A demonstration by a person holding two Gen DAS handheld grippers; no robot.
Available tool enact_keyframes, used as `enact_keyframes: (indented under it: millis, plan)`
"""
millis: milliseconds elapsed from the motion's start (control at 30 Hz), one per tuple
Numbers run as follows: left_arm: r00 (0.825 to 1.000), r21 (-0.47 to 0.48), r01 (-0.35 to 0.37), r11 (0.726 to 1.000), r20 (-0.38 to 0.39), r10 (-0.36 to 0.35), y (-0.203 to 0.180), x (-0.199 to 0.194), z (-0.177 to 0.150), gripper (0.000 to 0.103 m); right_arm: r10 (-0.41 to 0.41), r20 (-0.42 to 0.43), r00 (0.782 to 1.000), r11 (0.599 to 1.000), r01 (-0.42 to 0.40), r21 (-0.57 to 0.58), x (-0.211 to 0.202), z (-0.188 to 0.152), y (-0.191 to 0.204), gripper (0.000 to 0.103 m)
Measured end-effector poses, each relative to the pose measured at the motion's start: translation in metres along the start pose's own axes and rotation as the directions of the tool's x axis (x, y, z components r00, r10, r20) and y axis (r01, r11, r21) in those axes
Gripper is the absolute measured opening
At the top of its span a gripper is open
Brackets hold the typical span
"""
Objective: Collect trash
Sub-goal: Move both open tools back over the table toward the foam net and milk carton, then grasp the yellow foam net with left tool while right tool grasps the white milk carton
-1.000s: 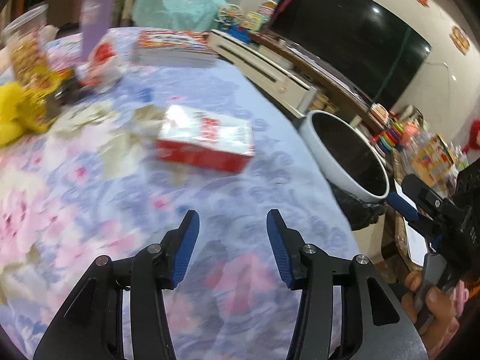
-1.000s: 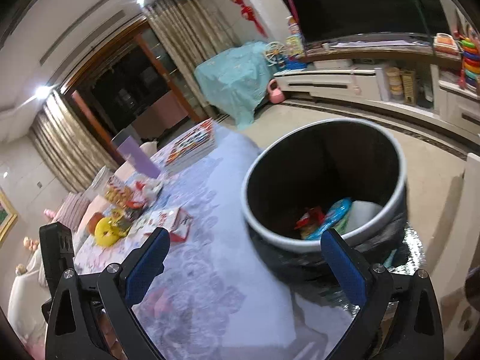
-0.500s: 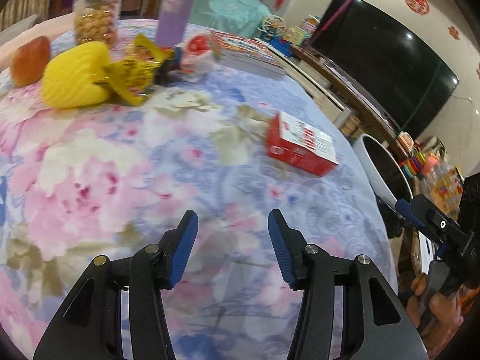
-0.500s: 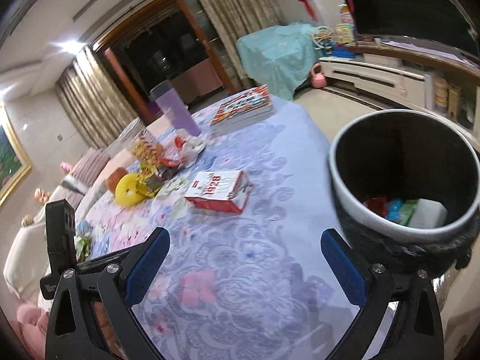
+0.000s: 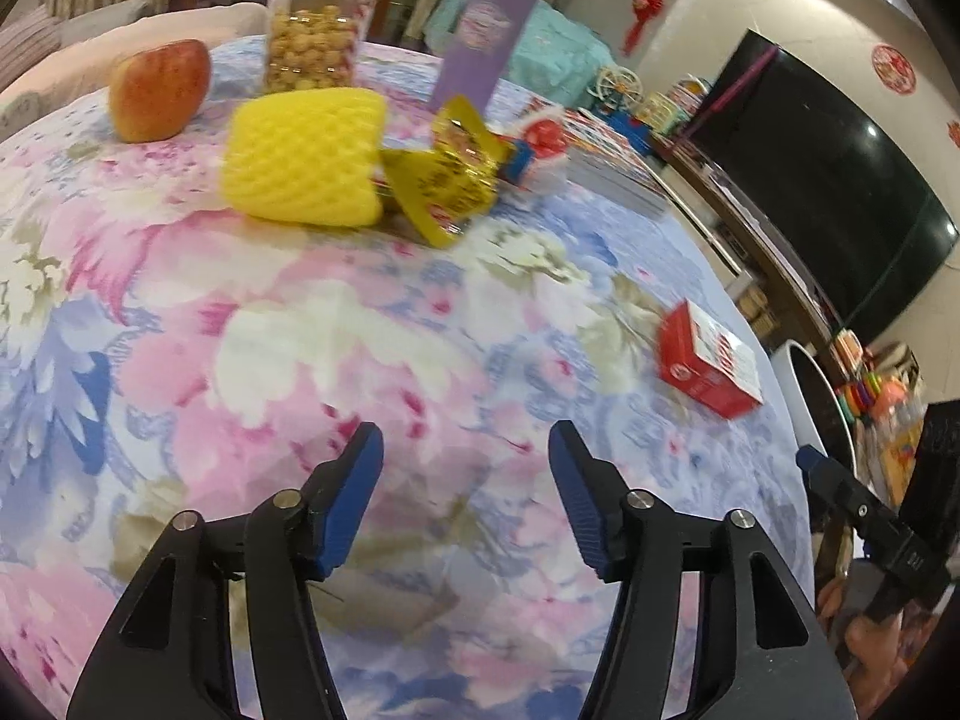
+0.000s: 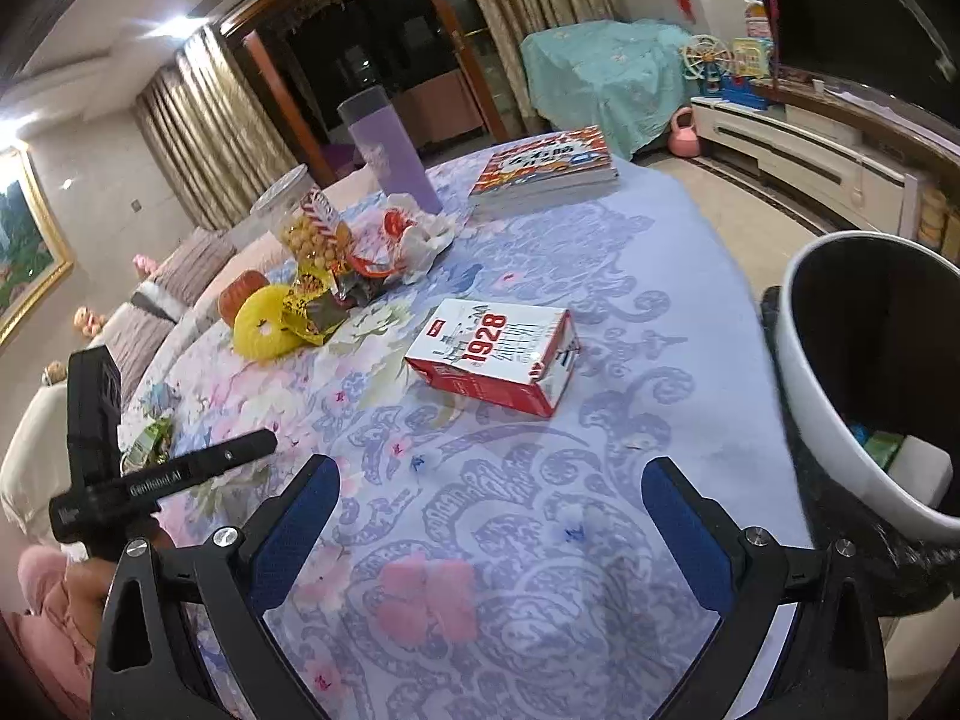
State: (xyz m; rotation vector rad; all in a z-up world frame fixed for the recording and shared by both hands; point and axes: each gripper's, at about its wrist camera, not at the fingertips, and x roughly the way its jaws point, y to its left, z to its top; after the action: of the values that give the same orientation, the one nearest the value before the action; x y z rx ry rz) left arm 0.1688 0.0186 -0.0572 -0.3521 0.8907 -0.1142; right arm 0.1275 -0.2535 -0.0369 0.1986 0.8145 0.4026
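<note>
A red and white "1928" carton (image 6: 495, 354) lies on the floral tablecloth; it also shows at the right of the left wrist view (image 5: 708, 366). A yellow foam fruit net (image 5: 303, 157) and yellow wrappers (image 5: 447, 186) lie at the far side, also seen in the right wrist view (image 6: 264, 321). A white trash bin (image 6: 840, 402) holding some trash stands past the table's right edge. My left gripper (image 5: 465, 495) is open and empty above the cloth. My right gripper (image 6: 489, 531) is open and empty, short of the carton.
An apple (image 5: 159, 90), a snack jar (image 5: 315, 30), a purple cup (image 6: 390, 150) and a stack of books (image 6: 546, 171) stand at the table's far side. A small green wrapper (image 6: 147, 438) lies near the left edge. A TV cabinet (image 6: 810, 156) runs along the wall.
Both grippers have swung left, away from the bin and toward the table's middle. The foam net, apple and jar now fill the left wrist view. Both grippers stay open.
</note>
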Motion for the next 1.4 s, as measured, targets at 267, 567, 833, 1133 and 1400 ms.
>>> enact_keyframes:
  millis: [267,567,833,1133,1400]
  plan:
    - [0.999,-0.032,-0.037,0.999,0.027,0.038,0.025,0.002,0.022,0.07,-0.023,-0.036,0.999,0.997,0.02,-0.08,0.018,0.011,0.006,0.102]
    - [0.996,0.024,-0.083,0.996,0.043,0.082,0.053,0.006,0.057,0.079,-0.082,-0.087,0.993,0.967,0.058,-0.247,0.042,0.029,0.014,0.102]
    - [0.998,0.093,-0.055,0.994,-0.001,0.055,0.076,0.023,0.084,0.081,-0.086,-0.139,0.987,0.946,0.038,-0.321,0.065,0.043,0.013,0.102]
    - [0.999,0.149,0.038,0.988,0.018,-0.041,0.066,0.029,0.093,0.028,-0.047,-0.159,0.986,0.951,-0.005,-0.309,0.079,0.047,0.014,0.099]
    - [0.997,0.166,0.06,0.984,0.038,-0.068,0.049,0.01,0.071,0.009,-0.034,-0.139,0.99,0.968,-0.002,-0.25,0.066,0.033,0.017,0.063]
